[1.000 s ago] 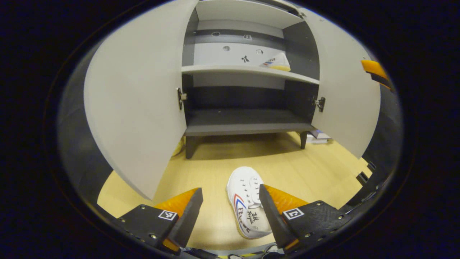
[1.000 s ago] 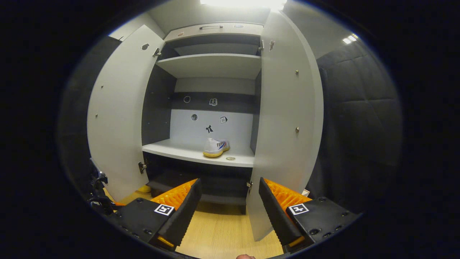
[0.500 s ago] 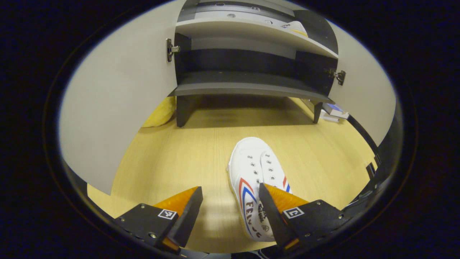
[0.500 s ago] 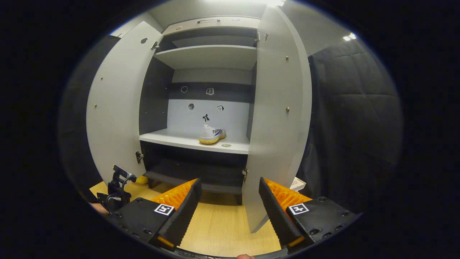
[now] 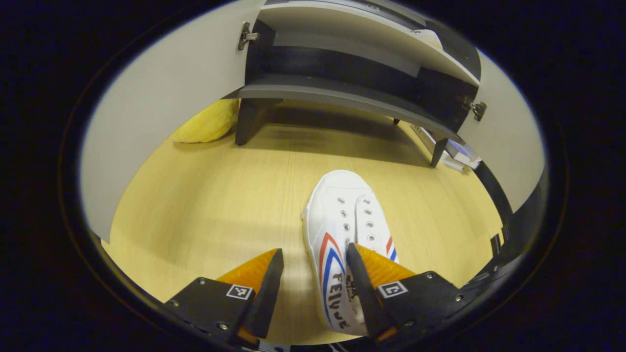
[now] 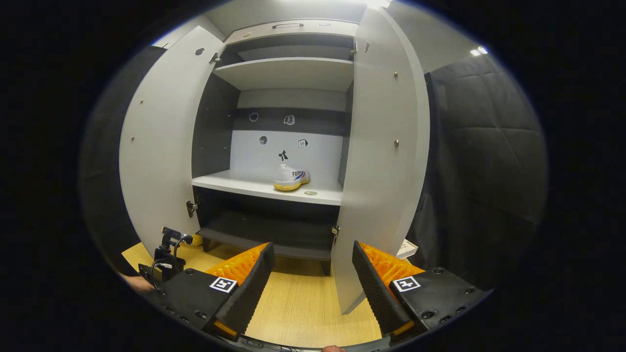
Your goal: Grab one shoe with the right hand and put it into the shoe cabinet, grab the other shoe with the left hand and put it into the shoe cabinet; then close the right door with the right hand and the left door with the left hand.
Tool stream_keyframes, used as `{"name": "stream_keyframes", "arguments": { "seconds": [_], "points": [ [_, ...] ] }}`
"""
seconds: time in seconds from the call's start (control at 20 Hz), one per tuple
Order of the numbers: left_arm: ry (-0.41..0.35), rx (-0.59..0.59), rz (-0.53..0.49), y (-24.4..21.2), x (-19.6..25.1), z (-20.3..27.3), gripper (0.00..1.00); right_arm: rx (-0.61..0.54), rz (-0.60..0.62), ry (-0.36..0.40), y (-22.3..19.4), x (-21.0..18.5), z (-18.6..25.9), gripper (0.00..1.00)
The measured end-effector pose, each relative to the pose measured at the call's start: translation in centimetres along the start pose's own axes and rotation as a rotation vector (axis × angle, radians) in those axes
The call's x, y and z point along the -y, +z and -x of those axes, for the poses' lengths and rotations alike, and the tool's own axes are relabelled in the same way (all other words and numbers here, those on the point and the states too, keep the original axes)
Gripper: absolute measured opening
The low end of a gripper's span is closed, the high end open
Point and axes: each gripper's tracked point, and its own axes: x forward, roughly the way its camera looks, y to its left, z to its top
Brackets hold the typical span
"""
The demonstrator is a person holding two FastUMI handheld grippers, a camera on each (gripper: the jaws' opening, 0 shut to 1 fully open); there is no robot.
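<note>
We counted two shoes: one on the floor (image 5: 205, 205), one on the cabinet's middle shelf (image 6: 264, 188). The floor shoe (image 5: 342, 234) had drawn nearer since before; the left tool (image 5: 313, 288) hung spread astride its heel. The right tool (image 6: 310, 281) pointed, spread, at the shelved shoe (image 6: 291, 178).

shoe (image 5: 342, 234) heel behind hand-held gripper (image 5: 313, 288)
</note>
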Motion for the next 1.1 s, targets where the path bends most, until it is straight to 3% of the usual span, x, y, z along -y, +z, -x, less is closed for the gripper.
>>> {"name": "stream_keyframes", "arguments": {
  "seconds": [0.1, 0.35, 0.5, 0.8, 1.1],
  "points": [
    [0.001, -0.009, 0.020, 0.0, 0.2, -0.3, 0.44, -0.008, -0.004, 0.013, -0.5, -0.4, 0.0, 1.00],
    [0.036, -0.013, 0.008, 0.0, 0.1, -0.1, 0.26, -0.001, 0.028, 0.028, -0.9, -0.5, -0.3, 1.00],
    [0.044, -0.011, 0.028, 0.4, 0.0, 0.1, 0.04, 0.004, 0.034, 0.060, -0.9, -1.0, -0.2, 1.00],
    [0.082, 0.068, -0.042, 2.5, 0.8, 1.1, 0.02, 0.025, 0.059, 0.117, -0.5, -1.4, -0.7, 1.00],
    [0.069, 0.172, -0.050, 5.8, 1.5, 4.9, 0.02, 0.047, 0.060, 0.181, -0.3, -1.5, -0.9, 1.00]
  ]
}}
